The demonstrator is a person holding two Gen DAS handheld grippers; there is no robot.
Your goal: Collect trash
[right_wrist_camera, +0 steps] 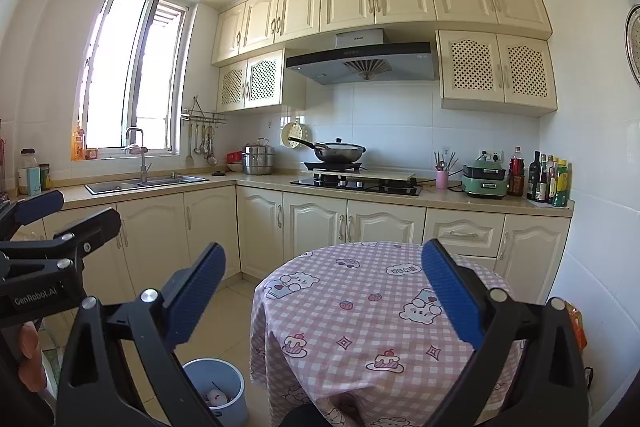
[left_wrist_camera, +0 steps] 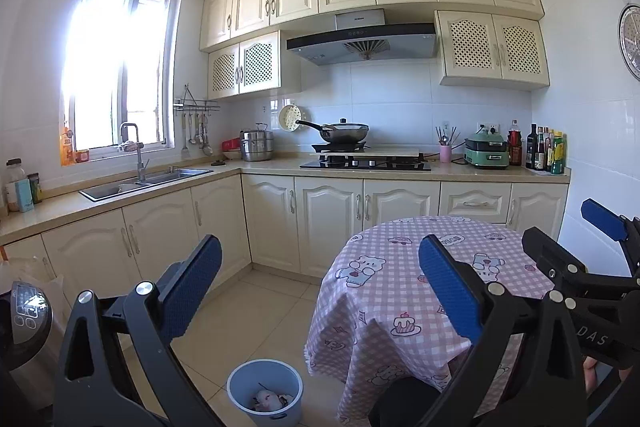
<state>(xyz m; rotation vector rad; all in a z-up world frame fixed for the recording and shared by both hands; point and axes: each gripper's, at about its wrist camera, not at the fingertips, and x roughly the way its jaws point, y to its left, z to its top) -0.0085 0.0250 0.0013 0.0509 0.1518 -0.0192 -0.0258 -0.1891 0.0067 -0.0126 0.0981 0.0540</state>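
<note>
Gaping empty above the table (left_wrist_camera: 400, 307), both grippers, left (left_wrist_camera: 320, 291) and right (right_wrist_camera: 324, 299); only the left view shows the bin's (left_wrist_camera: 240, 383) whole rim.

Open tiled floor (left_wrist_camera: 256, 311) runs between the lower cabinets (left_wrist_camera: 160, 239) and the round bench (right_wrist_camera: 372, 311), a clear lane down to the trash bin (left_wrist_camera: 265, 391). The bench's draped checked cloth (left_wrist_camera: 384, 339) hangs just beside the bin's right. A rice cooker (left_wrist_camera: 24, 323) crowds the left edge.
</note>
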